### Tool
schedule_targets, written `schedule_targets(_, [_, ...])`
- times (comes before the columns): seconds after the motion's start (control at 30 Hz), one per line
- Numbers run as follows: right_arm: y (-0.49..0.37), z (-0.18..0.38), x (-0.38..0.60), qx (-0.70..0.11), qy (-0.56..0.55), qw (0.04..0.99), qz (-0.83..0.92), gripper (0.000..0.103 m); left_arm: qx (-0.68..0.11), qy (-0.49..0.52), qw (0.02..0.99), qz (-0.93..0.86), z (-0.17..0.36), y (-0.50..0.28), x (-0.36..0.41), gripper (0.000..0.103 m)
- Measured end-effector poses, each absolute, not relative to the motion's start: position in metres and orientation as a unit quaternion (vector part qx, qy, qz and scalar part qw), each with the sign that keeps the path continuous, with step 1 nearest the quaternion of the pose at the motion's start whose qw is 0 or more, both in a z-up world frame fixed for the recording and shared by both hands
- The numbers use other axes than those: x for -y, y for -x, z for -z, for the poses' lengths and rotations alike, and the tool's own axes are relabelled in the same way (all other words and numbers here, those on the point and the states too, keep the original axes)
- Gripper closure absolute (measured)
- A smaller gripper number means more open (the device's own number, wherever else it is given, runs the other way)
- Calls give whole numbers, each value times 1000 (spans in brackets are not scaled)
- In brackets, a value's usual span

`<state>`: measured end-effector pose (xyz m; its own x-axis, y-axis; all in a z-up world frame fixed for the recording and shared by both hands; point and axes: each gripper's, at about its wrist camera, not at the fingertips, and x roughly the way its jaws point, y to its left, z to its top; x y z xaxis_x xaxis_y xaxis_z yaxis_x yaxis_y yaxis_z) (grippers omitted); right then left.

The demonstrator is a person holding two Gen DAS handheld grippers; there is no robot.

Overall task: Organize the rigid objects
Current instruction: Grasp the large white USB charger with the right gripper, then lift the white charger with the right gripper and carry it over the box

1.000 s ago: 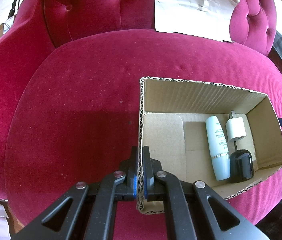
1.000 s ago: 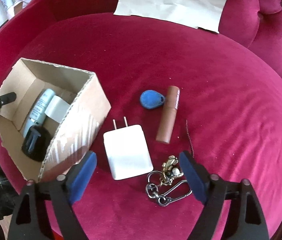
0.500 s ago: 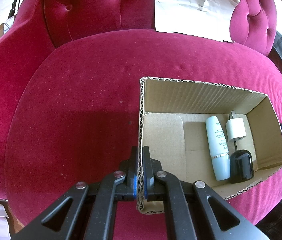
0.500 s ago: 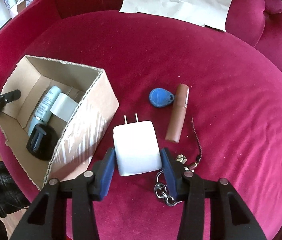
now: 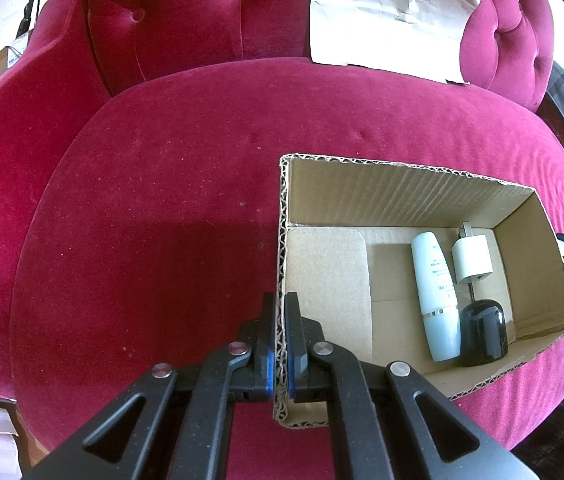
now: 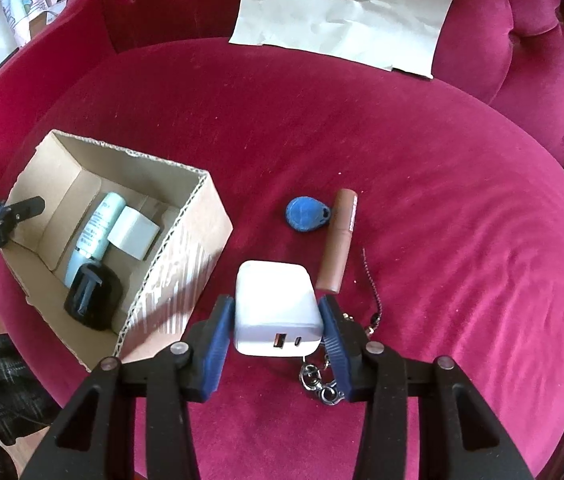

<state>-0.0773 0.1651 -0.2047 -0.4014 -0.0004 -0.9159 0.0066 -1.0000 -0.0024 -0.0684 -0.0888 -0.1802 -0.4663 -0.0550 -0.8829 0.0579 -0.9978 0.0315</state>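
My left gripper (image 5: 280,300) is shut on the near left wall of an open cardboard box (image 5: 402,166) on the red velvet seat. In the box lie a pale blue bottle (image 5: 434,292), a small white plug (image 5: 472,260) and a black round object (image 5: 482,332). To the right of the box (image 6: 185,248), my right gripper (image 6: 275,305) has its jaws closing on a large white charger (image 6: 271,288). Both blue pads press its sides, and its port face is turned toward the camera. A blue key fob (image 6: 304,214) and a brown tube (image 6: 338,240) lie just beyond it.
A metal keyring with a chain (image 6: 322,380) lies under the right finger. A creased sheet of paper (image 6: 346,8) leans on the tufted backrest (image 6: 522,32). The seat's front edge is close below both grippers.
The right gripper moved forward and its jaws closed from wide apart onto the white charger, which has tipped so its ports face the camera. The left gripper and the box have not moved.
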Motion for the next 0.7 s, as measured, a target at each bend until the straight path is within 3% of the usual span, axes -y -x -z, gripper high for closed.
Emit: schedule_targets(0.7, [75, 159, -156, 3, -499, -23, 866, 56, -1, -515, 34, 856, 179, 69, 90, 100])
